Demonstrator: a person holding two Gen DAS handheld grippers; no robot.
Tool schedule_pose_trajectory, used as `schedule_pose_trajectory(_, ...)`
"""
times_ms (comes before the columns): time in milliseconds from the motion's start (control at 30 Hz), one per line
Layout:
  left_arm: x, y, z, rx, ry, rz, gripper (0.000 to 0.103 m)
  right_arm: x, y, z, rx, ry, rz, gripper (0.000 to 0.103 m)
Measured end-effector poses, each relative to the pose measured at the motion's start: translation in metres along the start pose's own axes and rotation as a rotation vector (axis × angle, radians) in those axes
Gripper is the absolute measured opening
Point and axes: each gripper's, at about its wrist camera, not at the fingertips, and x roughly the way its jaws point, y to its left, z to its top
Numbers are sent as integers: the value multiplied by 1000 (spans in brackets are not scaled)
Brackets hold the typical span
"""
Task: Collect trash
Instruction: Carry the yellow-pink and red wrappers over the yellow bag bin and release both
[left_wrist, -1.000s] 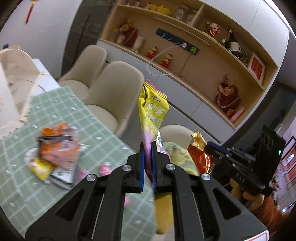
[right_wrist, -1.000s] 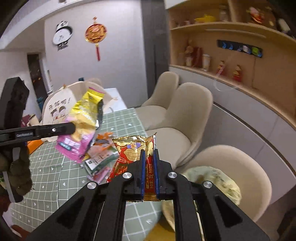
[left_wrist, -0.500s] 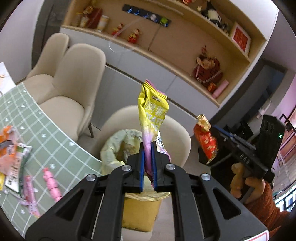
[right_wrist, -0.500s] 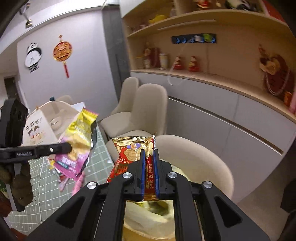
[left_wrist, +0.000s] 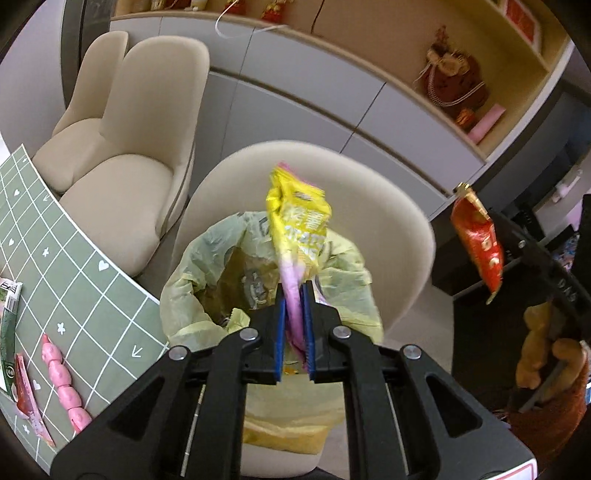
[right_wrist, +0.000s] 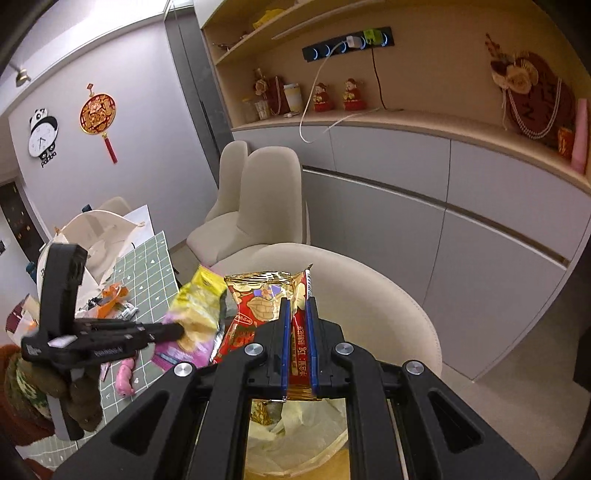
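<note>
My left gripper (left_wrist: 294, 291) is shut on the pink lower end of a yellow snack bag (left_wrist: 299, 225), which stands up over the open mouth of a bin with a yellow liner (left_wrist: 192, 273). My right gripper (right_wrist: 297, 306) is shut on a red and gold snack packet (right_wrist: 258, 302), with the liner (right_wrist: 295, 435) right below it. In the left wrist view the red packet (left_wrist: 480, 243) hangs to the right of the bin. In the right wrist view the left gripper (right_wrist: 177, 328) holds the yellow bag (right_wrist: 201, 310) just left of the red packet.
The bin stands against a beige chair (left_wrist: 369, 192); two more beige chairs (left_wrist: 122, 177) stand to the left. A green checked tablecloth (left_wrist: 92, 288) carries a pink sausage string (left_wrist: 62, 376) and a pile of wrappers (right_wrist: 110, 302). Grey cabinets (left_wrist: 332, 103) run behind.
Both grippers have swung away from the table and come down over the lined bin, each keeping hold of its packet. The yellow bag now leans forward.
</note>
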Motion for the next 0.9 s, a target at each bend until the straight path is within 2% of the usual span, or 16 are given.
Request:
schedule_pose_trajectory(67, 7, 6, -1, -24, 19, 29, 12, 9, -1, -1, 3, 12, 10, 10)
schedule_pose_trajectory(167, 5, 15, -5, -65, 24, 25, 27, 24, 0, -2, -2, 35, 29, 10)
schedule_pose_trajectory(200, 2, 19, -7, -76, 19, 24, 28, 31, 2, -4, -4, 46, 38, 10)
schedule_pose_trajectory(500, -49, 44, -22, -108, -66, 89, 31, 84, 33, -17, -49, 150, 79, 10)
schedule_pose_trajectory(733, -77, 68, -37, -152, -89, 117, 31, 106, 54, -33, -72, 204, 46, 10)
schedule_pose_trajectory(833, -84, 78, -45, -168, -87, 117, 31, 109, 59, -35, -63, 212, 26, 13)
schedule_pose_trajectory(900, -89, 83, -50, -172, -85, 115, 31, 109, 63, -37, -60, 212, -8, 20)
